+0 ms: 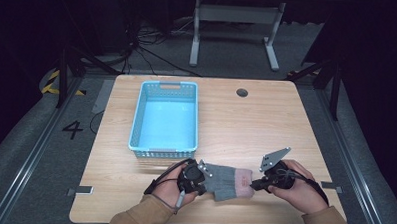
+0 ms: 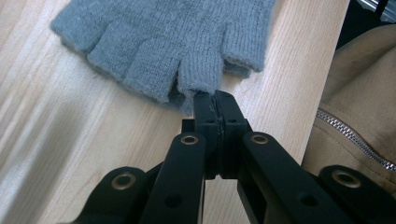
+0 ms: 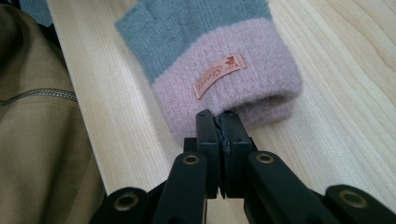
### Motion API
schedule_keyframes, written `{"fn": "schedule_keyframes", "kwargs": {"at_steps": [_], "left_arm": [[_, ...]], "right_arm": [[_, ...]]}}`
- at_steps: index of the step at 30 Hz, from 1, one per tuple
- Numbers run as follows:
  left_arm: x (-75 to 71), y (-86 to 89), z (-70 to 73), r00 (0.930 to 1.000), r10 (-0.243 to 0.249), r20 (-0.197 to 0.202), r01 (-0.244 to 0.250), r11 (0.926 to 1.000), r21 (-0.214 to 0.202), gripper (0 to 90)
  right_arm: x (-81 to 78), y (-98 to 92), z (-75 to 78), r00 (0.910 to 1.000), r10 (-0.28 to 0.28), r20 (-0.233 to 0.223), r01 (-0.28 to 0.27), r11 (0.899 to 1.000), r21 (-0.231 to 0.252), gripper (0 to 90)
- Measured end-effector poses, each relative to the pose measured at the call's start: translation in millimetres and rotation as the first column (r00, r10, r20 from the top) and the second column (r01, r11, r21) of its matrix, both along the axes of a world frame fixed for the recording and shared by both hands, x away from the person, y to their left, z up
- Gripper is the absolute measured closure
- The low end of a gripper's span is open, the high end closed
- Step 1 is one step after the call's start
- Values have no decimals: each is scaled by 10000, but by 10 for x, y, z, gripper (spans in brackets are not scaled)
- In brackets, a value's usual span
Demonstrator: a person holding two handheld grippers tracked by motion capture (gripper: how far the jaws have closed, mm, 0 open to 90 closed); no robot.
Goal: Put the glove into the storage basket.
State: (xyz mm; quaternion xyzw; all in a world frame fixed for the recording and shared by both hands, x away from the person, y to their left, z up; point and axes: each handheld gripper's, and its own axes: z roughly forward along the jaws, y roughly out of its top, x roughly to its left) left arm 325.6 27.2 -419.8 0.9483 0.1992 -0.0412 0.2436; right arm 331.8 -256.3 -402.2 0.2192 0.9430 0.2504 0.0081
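Observation:
A fingerless grey glove (image 1: 225, 179) with a pink cuff (image 1: 245, 182) lies flat on the wooden table (image 1: 251, 129) near its front edge. My left gripper (image 1: 207, 184) comes in from the left and is shut on the tip of one finger stub of the glove (image 2: 163, 42); the jaws (image 2: 215, 100) pinch the knit edge. From the right, my right gripper (image 1: 254, 184) is shut on the rim of the pink cuff (image 3: 243, 79), just below a small orange label (image 3: 219, 74). Its closed jaws (image 3: 219, 119) bite the cuff's open end.
A light blue plastic basket (image 1: 136, 125) stands behind the glove, left of the table's middle, with nothing in it. A round cable hole (image 1: 242, 92) sits near the far edge. The person's tan jacket (image 3: 37, 140) is close to the front edge.

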Motion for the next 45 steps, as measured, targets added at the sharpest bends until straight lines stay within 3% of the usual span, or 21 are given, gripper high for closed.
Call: {"fn": "schedule_keyframes", "kwargs": {"at_steps": [2, 9, 13, 18, 24, 30, 32, 35, 40, 45], "left_arm": [[2, -10, -14, 10000, 0, 75, 0, 10000, 25, 898], [44, -10, -91, 9996, 81, -259, -79, 9999, 69, 882], [54, 29, -58, 9992, 292, -264, -294, 9996, -37, 747], [81, 85, 15, 9980, 627, 16, -626, 9974, -355, 654], [92, 86, 135, 9961, 821, 324, -792, 9934, -826, 610], [96, 21, 201, 9921, 1102, 600, -1043, 9901, -935, 555], [119, -11, 193, 9884, 1340, 710, -1263, 9866, -1036, 525], [146, -82, 156, 9875, 1279, 924, -1181, 9875, -1046, 465], [174, -198, 109, 9858, 1435, 868, -1292, 9799, -1519, 390], [200, -321, 49, 9859, 1392, 927, -1241, 9804, -1529, 352]], "right_arm": [[14, 0, -17, 10000, -11, 9, 11, 10000, -23, 890], [57, -12, -114, 9989, -266, -374, 262, 9996, -115, 856], [42, -30, -73, 9992, -380, -101, 380, 9993, -38, 782], [48, -120, 11, 9975, -675, 220, 670, 9975, 225, 757], [64, -264, 52, 9897, -1363, 439, 1331, 9888, 677, 712], [108, -423, 46, 9767, -2075, 553, 2028, 9759, 812, 688], [120, -472, 30, 9725, -2276, 495, 2228, 9710, 872, 677], [132, -520, 26, 9668, -2504, 500, 2446, 9644, 1009, 655], [148, -576, 30, 9622, -2686, 439, 2621, 9579, 1170, 647], [148, -604, 33, 9597, -2782, 400, 2712, 9539, 1285, 638]]}}
